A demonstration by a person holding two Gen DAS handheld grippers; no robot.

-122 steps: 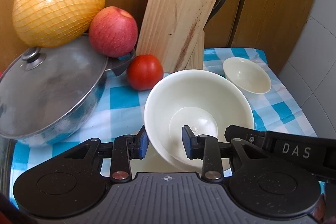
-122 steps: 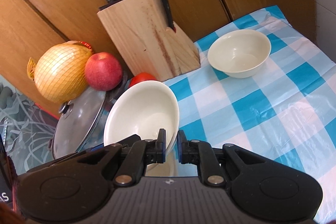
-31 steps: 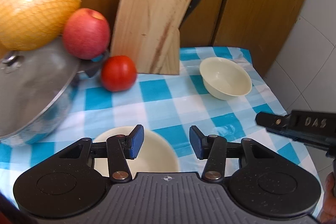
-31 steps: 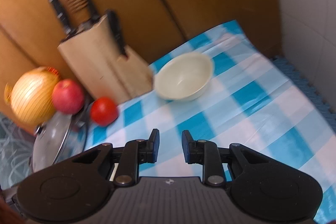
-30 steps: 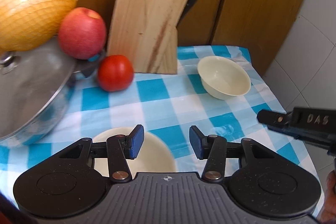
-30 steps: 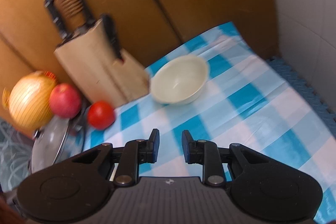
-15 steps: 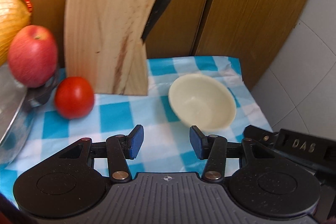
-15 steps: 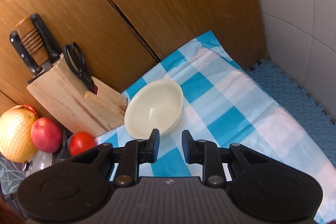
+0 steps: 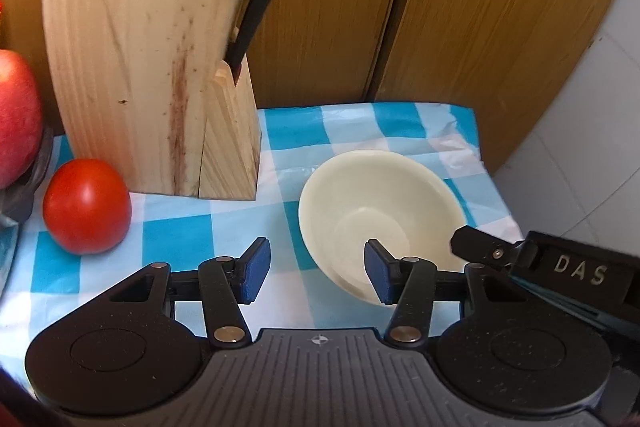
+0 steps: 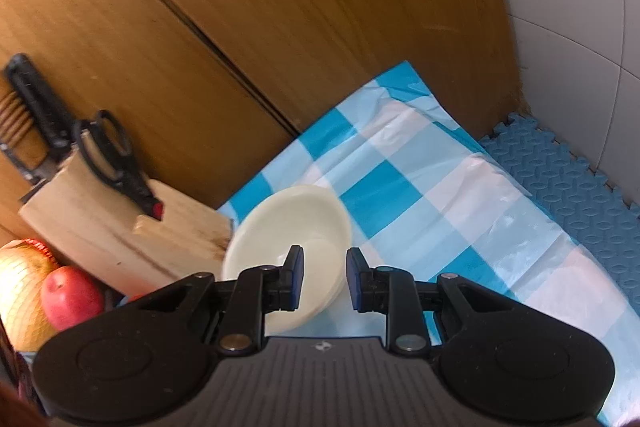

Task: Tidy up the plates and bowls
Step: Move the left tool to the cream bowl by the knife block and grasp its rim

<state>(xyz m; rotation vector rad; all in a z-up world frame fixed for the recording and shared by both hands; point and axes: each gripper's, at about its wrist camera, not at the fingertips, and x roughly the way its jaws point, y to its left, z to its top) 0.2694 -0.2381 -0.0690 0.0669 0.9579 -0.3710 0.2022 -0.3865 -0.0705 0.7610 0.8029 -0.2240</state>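
Above the bowl (image 9: 376, 203), both grippers angle downward.

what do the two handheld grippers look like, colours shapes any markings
Both are alike: the left gripper and right gripper have matte black speckled bodies with two round lobes, a grey ribbed centre plate bearing a small compass-like emblem, black linkage fingers with silver rivets, and blue pads. Seen from the left camera, the right gripper's side carries raised letters "DAS".

bowl (image 9: 380, 195): smooth matt cream | knife block (image 9: 148, 47): bare wood | tablecloth (image 10: 460, 187): glossy plastic
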